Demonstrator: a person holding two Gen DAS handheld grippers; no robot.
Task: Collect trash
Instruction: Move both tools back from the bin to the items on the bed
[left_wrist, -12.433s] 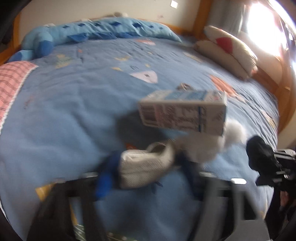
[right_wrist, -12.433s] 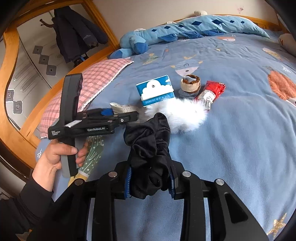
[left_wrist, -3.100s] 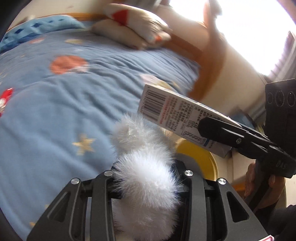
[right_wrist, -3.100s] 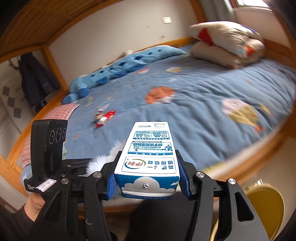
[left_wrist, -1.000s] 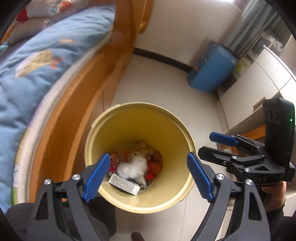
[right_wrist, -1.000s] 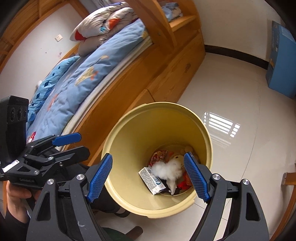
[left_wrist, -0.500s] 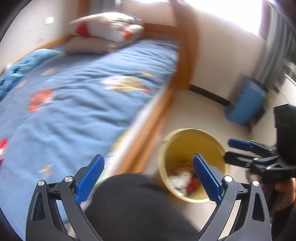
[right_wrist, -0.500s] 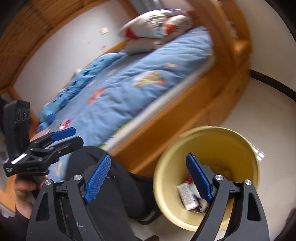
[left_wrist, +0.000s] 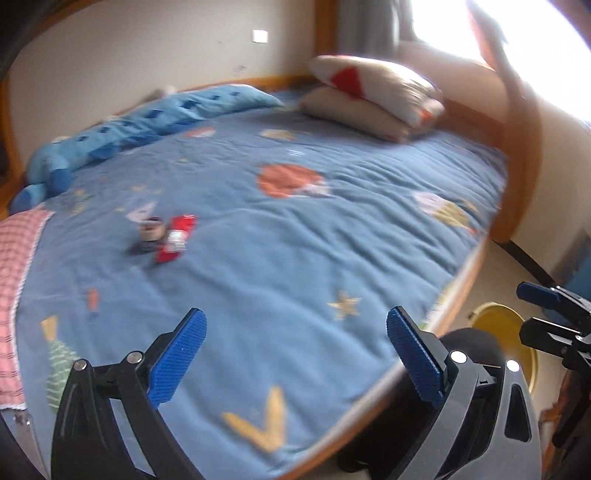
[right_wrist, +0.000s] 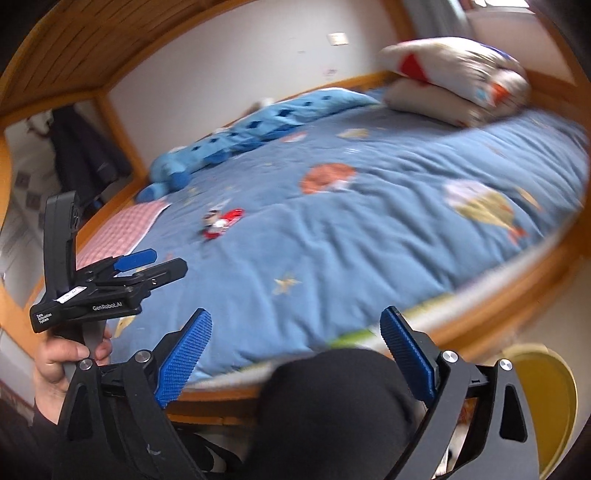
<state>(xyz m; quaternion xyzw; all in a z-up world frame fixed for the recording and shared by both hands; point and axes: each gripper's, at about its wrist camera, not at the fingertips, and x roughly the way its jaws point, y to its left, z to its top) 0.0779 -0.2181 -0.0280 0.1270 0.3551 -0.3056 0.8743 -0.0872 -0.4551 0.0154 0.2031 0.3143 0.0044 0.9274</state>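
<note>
Blue bed (left_wrist: 295, 258) edge below, left claw (left_wrist: 295, 354), right claw (right_wrist: 295, 350) opening, empty

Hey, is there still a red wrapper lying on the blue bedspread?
Yes, a red wrapper lies on the blue bedspread, beside a small round brown item, far ahead of the empty left gripper.

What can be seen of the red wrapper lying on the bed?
The red wrapper is a small, flattened packet, glossy red with a white patch near its middle, its print too blurred to read. It lies flat on the blue blanket toward the left of the bed, slanted, with one end nearer the camera. A small round brownish item sits right beside it, seemingly touching. Neither gripper is near it; in the right wrist view it shows at.
</note>
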